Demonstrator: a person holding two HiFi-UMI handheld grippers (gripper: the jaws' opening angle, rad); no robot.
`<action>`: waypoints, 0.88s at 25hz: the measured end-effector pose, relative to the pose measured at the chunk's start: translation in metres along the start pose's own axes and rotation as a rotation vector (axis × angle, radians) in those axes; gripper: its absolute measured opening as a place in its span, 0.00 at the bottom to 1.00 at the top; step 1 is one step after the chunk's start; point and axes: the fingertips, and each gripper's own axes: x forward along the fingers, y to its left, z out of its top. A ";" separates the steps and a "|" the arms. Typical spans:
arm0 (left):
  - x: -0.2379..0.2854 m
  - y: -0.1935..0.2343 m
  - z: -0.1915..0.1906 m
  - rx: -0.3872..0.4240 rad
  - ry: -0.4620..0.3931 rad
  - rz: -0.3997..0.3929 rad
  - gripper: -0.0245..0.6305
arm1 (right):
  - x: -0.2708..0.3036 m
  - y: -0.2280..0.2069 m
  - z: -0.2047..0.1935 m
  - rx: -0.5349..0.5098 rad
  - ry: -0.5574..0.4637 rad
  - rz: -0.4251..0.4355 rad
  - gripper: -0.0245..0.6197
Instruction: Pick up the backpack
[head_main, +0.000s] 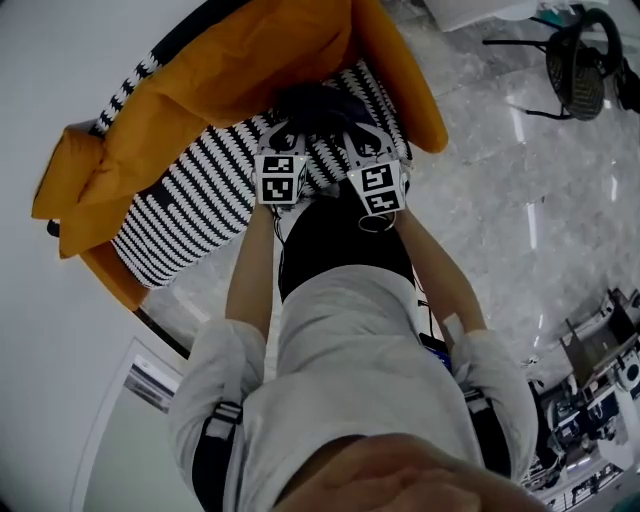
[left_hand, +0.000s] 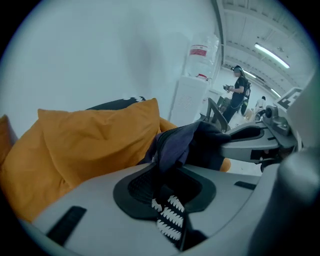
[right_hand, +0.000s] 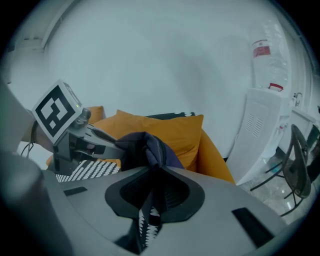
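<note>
Big orange cushion (head_main: 230, 80) on a black-and-white striped seat (head_main: 185, 215), shiny grey floor (head_main: 520, 210), black chair (head_main: 577, 68), white water cooler (right_hand: 261, 127), person (left_hand: 239, 96) standing far off

Pale T-shirt (head_main: 350, 370), black shoulder straps (head_main: 208, 455)

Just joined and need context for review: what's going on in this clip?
A person is working two handheld grippers over a seat with orange cushions and a black-and-white striped cover. The left gripper and the right gripper are side by side, each clamped on bunched dark fabric of the backpack. Whether the pack has cleared the seat isn't visible.
</note>
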 end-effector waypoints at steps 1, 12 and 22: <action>-0.006 0.003 -0.005 -0.027 -0.007 0.004 0.16 | -0.001 0.006 0.000 -0.012 0.001 0.010 0.15; -0.046 0.004 -0.015 -0.141 -0.095 0.043 0.14 | -0.010 0.030 0.012 -0.018 -0.056 -0.007 0.14; -0.084 0.002 0.001 -0.141 -0.169 0.101 0.12 | -0.033 0.037 0.028 -0.026 -0.092 0.008 0.14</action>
